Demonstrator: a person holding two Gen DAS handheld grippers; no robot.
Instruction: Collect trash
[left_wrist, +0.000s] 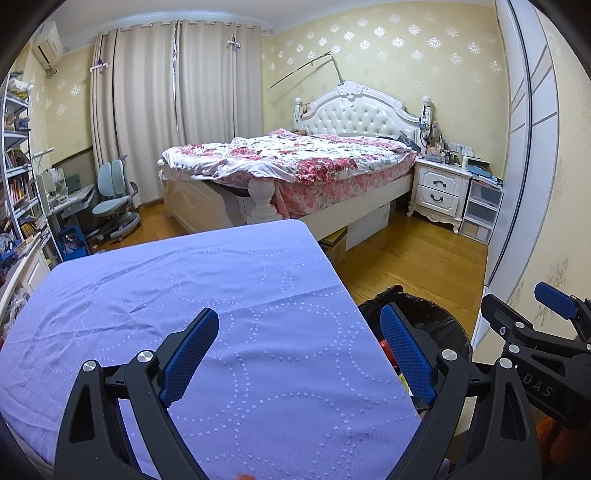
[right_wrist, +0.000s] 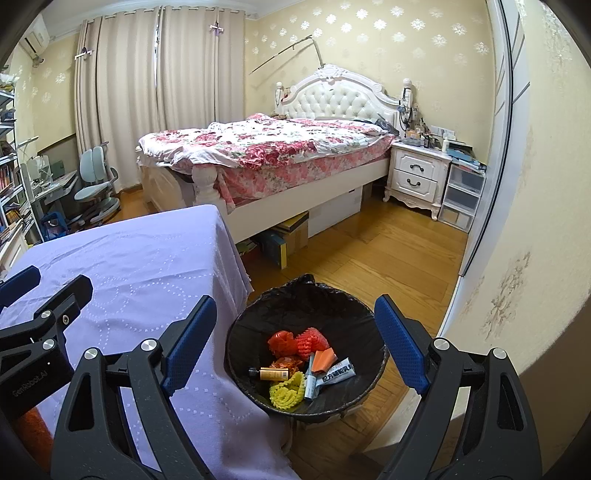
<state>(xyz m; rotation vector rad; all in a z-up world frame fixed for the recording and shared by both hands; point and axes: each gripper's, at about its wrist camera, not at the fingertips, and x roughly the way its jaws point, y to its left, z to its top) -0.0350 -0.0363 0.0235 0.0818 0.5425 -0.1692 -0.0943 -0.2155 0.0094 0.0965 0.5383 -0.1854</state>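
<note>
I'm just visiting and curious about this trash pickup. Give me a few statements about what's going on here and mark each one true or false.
1. The bin has a black liner. True.
2. The right gripper is clamped on a bottle. False: its jaws stand wide open with nothing between them.
3. The bin stands on the wooden floor beside the table with the purple cloth. True.
4. The bin is empty. False: it holds red netting, yellow netting, a small bottle and a tube.
5. The left gripper is open. True.
6. Trash lies scattered on the purple cloth. False: none shows on the visible cloth.
</note>
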